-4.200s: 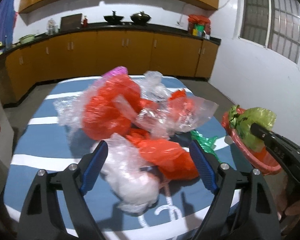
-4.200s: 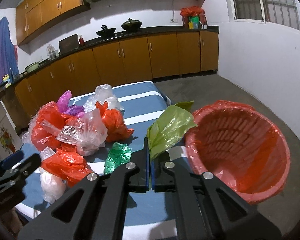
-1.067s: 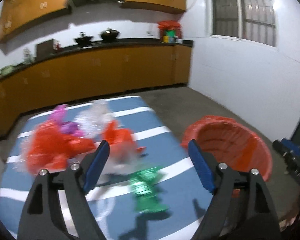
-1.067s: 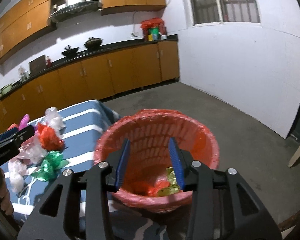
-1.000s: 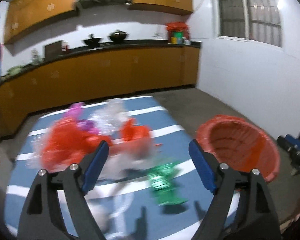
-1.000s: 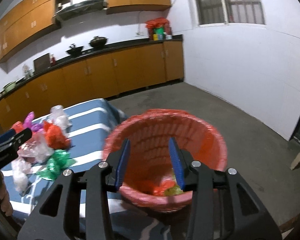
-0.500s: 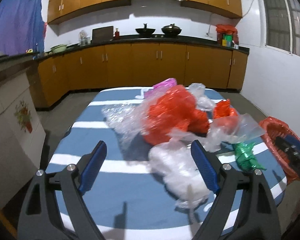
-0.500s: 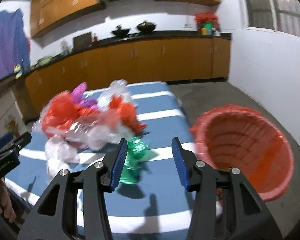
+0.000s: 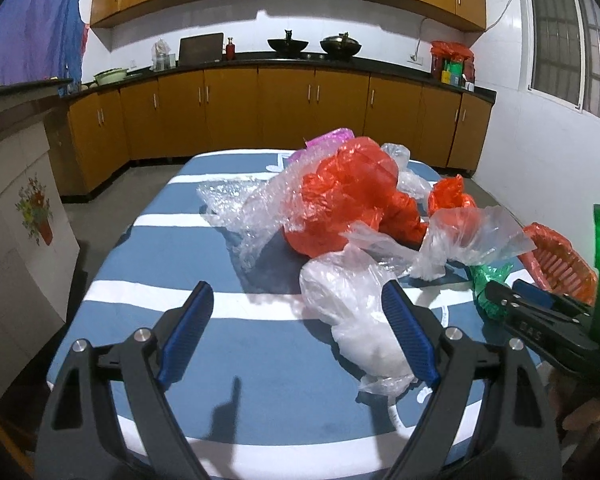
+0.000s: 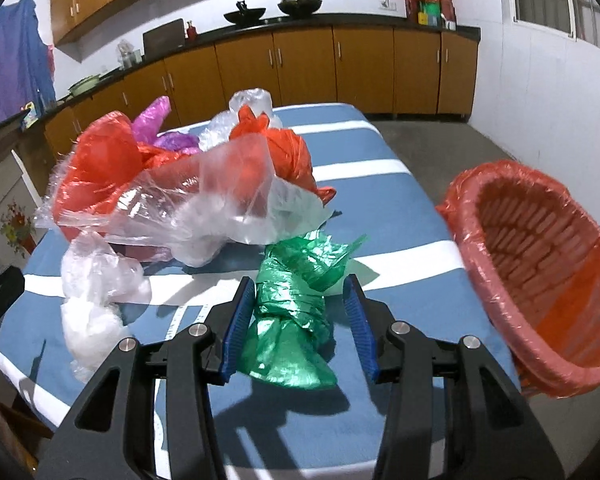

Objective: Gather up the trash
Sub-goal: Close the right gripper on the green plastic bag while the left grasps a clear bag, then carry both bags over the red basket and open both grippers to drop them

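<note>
A heap of crumpled plastic bags lies on the blue-and-white striped table (image 9: 148, 248): a big red bag (image 9: 348, 196), a clear bag (image 9: 468, 236) and a white bag (image 9: 352, 300). My left gripper (image 9: 298, 306) is open wide just above the cloth, its right finger beside the white bag. A green bag (image 10: 292, 312) lies apart at the table's near right. My right gripper (image 10: 299, 300) is open with the green bag between its blue pads, which do not squeeze it. A red-lined basket (image 10: 540, 248) stands off the table's right edge, tilted toward me.
Pink and purple bags (image 10: 156, 124) sit at the back of the heap. Brown cabinets with a dark counter (image 9: 300, 60) run along the far wall. A white cupboard with a flower print (image 9: 32, 216) stands to the left of the table. The right gripper's body (image 9: 540, 320) reaches in beside the basket (image 9: 560, 256).
Both views swung from the basket back to the table. The right gripper came down over the green bag, which now lies between its fingers. The left gripper closed in slightly on the white bag.
</note>
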`<action>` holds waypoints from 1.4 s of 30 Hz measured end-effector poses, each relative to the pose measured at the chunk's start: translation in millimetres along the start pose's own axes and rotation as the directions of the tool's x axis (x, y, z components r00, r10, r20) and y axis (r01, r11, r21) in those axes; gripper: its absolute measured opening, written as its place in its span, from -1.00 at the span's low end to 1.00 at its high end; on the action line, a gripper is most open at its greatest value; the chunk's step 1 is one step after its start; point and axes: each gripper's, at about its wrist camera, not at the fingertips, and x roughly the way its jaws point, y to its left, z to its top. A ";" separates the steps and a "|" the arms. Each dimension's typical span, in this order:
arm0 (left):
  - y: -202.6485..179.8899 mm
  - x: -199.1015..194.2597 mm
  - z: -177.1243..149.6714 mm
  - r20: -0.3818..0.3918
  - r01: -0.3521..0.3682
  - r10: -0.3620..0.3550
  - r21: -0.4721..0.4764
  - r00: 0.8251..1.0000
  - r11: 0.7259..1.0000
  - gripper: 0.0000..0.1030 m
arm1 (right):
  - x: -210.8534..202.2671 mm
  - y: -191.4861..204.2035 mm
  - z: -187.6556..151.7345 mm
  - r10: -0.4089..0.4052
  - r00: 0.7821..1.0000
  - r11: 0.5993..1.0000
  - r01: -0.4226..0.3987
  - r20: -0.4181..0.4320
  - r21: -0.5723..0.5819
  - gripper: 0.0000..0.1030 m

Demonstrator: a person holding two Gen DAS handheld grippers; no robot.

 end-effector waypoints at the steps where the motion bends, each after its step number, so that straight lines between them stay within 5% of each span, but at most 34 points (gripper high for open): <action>1: -1.0 1.5 -0.5 -0.006 0.006 -0.006 -0.001 1.000 1.000 0.64 | 1.6 1.1 -0.7 0.004 1.000 1.000 -0.004 -0.003 -0.003 -0.09; 7: -13.7 12.1 -2.1 -0.038 0.039 -0.039 0.005 0.999 0.999 0.64 | 2.9 7.0 -4.9 -0.007 1.000 0.998 0.006 -0.007 -0.060 -0.36; 17: -39.1 41.1 -7.6 -0.132 0.064 -0.061 0.018 0.989 0.998 0.62 | -21.6 -26.6 -10.3 -0.050 0.999 0.999 0.050 0.009 0.018 -0.39; 24: -34.2 61.0 -11.3 -0.216 0.127 -0.134 -0.048 0.967 0.991 0.02 | -31.3 -39.6 -12.8 -0.069 0.998 0.997 0.068 0.016 0.048 -0.39; 30: -35.3 57.1 -11.5 -0.194 0.166 -0.169 -0.035 0.966 0.986 -0.55 | -38.4 -42.6 -13.5 -0.074 0.997 0.996 0.072 0.031 0.057 -0.39; 42: -25.1 28.7 7.1 -0.093 0.172 -0.174 -0.036 0.980 0.985 -0.67 | -58.7 -52.7 -8.2 -0.078 0.993 0.995 0.071 0.086 0.077 -0.39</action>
